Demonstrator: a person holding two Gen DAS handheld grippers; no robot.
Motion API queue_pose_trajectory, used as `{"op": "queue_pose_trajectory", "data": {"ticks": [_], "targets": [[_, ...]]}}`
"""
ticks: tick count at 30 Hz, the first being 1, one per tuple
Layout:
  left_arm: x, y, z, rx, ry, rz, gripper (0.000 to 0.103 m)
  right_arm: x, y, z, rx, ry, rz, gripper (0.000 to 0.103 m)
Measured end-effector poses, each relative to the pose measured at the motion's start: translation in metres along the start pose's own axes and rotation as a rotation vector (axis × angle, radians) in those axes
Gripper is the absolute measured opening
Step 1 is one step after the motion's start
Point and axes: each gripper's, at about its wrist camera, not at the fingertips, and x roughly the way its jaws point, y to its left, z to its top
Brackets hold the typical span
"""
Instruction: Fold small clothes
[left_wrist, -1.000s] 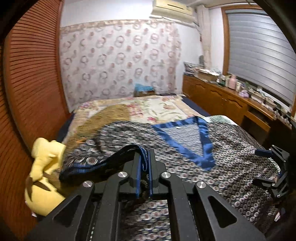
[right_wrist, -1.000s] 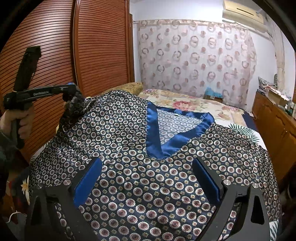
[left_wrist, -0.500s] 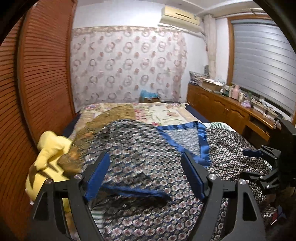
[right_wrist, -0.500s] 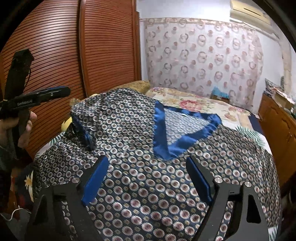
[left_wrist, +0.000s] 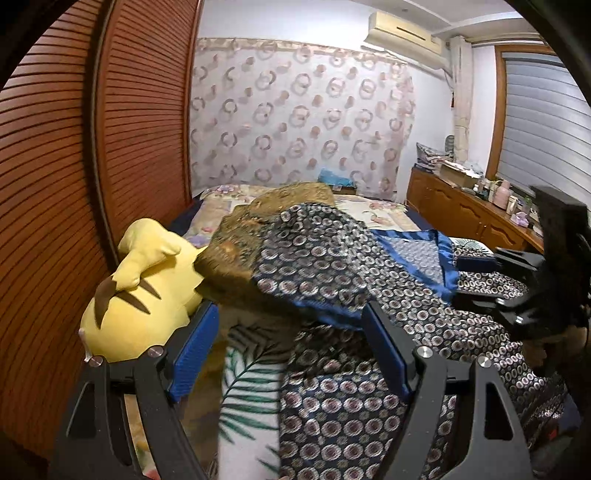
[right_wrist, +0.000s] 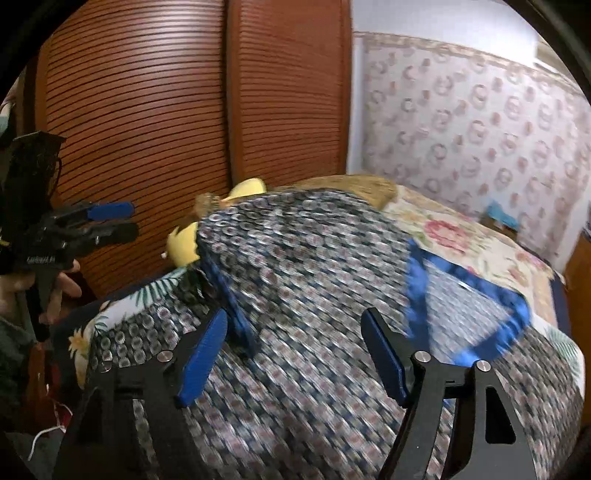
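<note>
A dark patterned top (left_wrist: 406, 306) with a blue satin V-neck (left_wrist: 443, 258) lies spread on the bed. Its left sleeve (left_wrist: 314, 266) is folded inward over the body, blue hem showing. My left gripper (left_wrist: 290, 332) hovers open at the garment's left edge with nothing between its pads. In the right wrist view the top (right_wrist: 314, 258) is blurred by motion. My right gripper (right_wrist: 295, 339) is above it near the folded sleeve's hem (right_wrist: 236, 317), its jaws closing with nothing clamped. The left gripper (right_wrist: 110, 221) shows at the far left, held by a hand (right_wrist: 37, 291).
A yellow plush toy (left_wrist: 140, 288) and a brown-gold cushion (left_wrist: 251, 236) sit against the garment's left side. A leaf-print sheet (left_wrist: 251, 369) covers the bed. Slatted wooden wardrobe doors (left_wrist: 110, 147) stand close on the left, a low wooden cabinet (left_wrist: 461, 210) on the right.
The left gripper let go of the sleeve, opened and drew back to the left; the sleeve now lies folded on the top. The right gripper swung left and its jaws narrowed.
</note>
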Motion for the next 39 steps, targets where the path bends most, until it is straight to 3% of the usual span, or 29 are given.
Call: {"op": "queue_pose_trajectory", "data": {"ticks": [5,9,16,18,21,23,28,35,39], "targets": [[-0.004,0.012,-0.007,-0.022,0.001,0.014,0.080,0.048,0.013,0.024,-0.043,0.030,0.092,0.061],[-0.006,0.019,-0.014,-0.038,0.007,0.018,0.080,0.080,0.027,0.036,-0.089,0.055,0.145,0.061],[0.000,0.023,-0.023,-0.044,0.032,0.020,0.080,0.135,0.045,0.049,-0.189,0.140,0.112,0.057],[0.000,0.022,-0.024,-0.038,0.036,0.019,0.080,0.147,0.048,0.051,-0.211,0.180,0.070,0.038],[0.000,0.018,-0.025,-0.026,0.038,0.020,0.080,0.152,0.047,0.056,-0.190,0.161,0.079,0.015],[0.000,0.017,-0.026,-0.024,0.040,0.016,0.080,0.151,0.039,0.060,-0.168,0.135,0.075,0.011],[0.003,0.013,-0.027,-0.022,0.043,0.010,0.080,0.136,0.011,0.064,-0.061,0.063,0.044,0.008],[0.005,0.006,-0.025,-0.015,0.038,0.016,0.080,0.121,-0.045,0.052,0.106,0.040,-0.102,0.009],[0.007,0.003,-0.025,-0.017,0.041,0.017,0.080,0.113,-0.061,0.046,0.147,0.049,-0.151,0.026]]}}
